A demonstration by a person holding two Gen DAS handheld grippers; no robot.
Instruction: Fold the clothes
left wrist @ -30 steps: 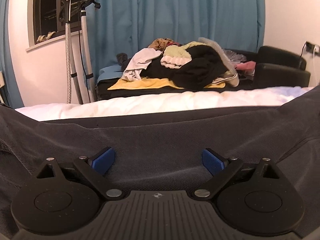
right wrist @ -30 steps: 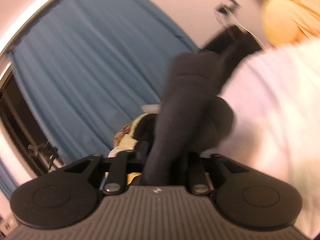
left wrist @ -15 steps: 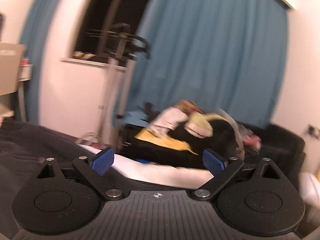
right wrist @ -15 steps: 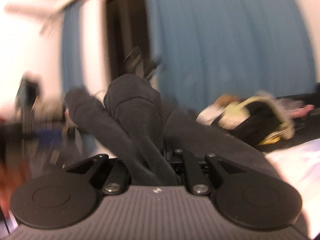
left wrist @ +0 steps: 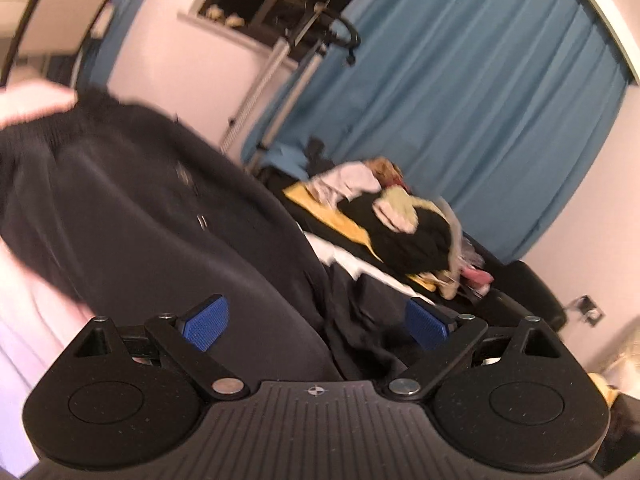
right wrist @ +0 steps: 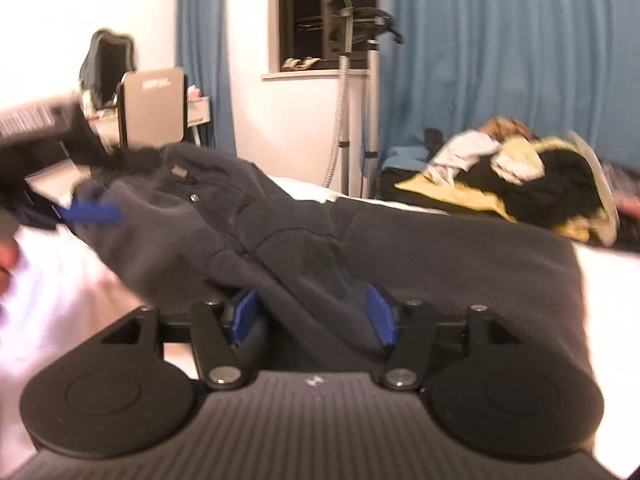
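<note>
On the white bed [right wrist: 624, 280] before the blue curtain [right wrist: 500, 60], the dark sweatshirt [right wrist: 440, 264] lies crosswise, a fold between the right gripper [right wrist: 314, 316] whose jaws have just been opening, while the left gripper [left wrist: 316, 322] (jaws wide, empty) hovers over its other end.

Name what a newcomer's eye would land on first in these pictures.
The dark grey garment sprawls over the white bed, directly ahead of the open right gripper. Behind it, a heap of unfolded clothes lies on a black sofa before blue curtains.
</note>
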